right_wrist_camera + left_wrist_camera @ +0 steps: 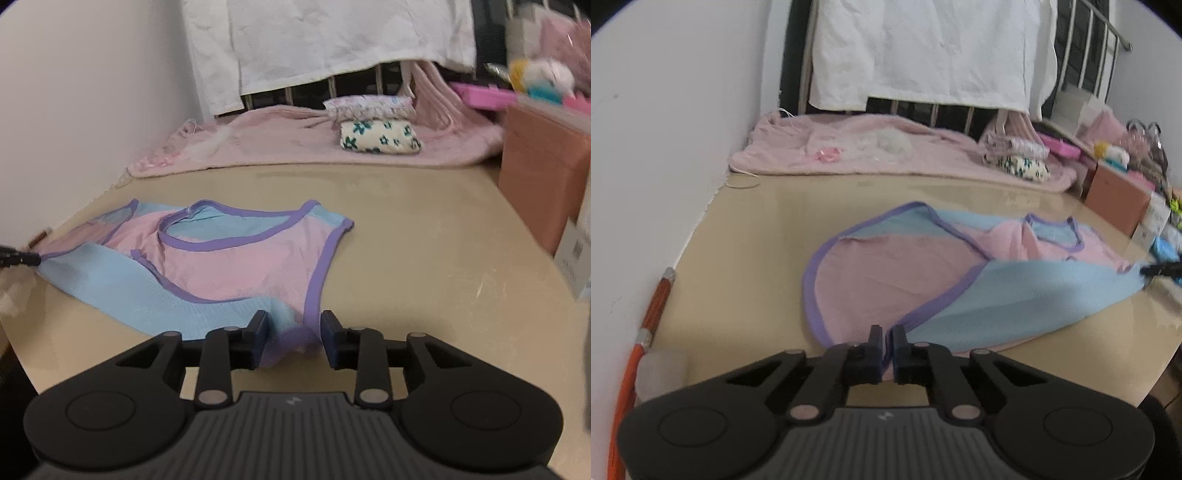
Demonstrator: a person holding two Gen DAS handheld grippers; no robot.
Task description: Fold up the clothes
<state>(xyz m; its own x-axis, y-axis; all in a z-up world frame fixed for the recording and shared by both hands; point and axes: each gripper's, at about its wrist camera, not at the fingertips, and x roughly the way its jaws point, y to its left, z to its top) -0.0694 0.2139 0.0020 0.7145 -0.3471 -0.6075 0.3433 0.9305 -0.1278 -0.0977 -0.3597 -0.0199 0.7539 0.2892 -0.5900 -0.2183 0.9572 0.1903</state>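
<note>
Two claws, one garment. Left claw (888, 341): fingers nearly together, pinching the purple-bound edge of the tank top (923, 284) at its near hem. Right claw (293, 332): fingers parted, with bunched purple and blue fabric of the tank top (236, 258) lying between them; whether the pads (258, 334) press the cloth cannot be told. Tank top: pink and light blue mesh, purple binding at neck and armholes, spread partly flat on the beige table (424, 258), one blue panel folded over the pink, wrinkled at the middle. In the right wrist view the left claw's tip (22, 258) meets the garment's far left corner; in the left wrist view the right claw's tip (1161, 269) shows at the far right corner. Behind, at the table's far side: pink blanket (849, 155), a stack of folded floral clothes (376, 127) on it, white sheet (923, 51) hung over metal railing. Right edge: brown cardboard box (539, 177), pink case and small items, blurred. Left wall: orange hose (646, 332).
</note>
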